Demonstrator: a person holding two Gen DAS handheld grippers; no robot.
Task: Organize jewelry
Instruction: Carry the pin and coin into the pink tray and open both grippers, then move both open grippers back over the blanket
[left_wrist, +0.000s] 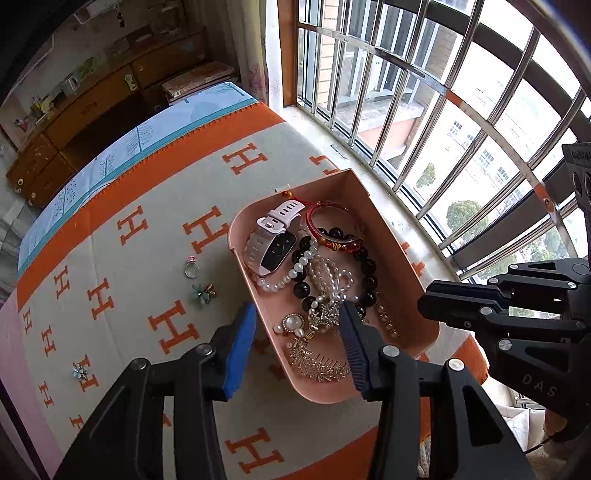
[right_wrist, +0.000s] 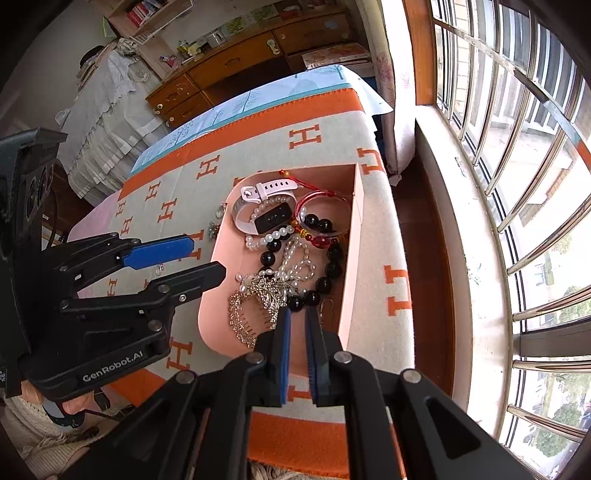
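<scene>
Left hand-held gripper (left_wrist: 297, 325) hangs spread wide over the near end of the pink tray (left_wrist: 413, 295), straddling its left rim. Right hand-held gripper (right_wrist: 298, 317) is narrowed to a slim gap, empty, above the tray's near right corner. Jewelry fills the tray; a ring (left_wrist: 191, 268) and flower pieces (left_wrist: 204, 292) lie on open blanket (left_wrist: 122, 295) to the left.
</scene>
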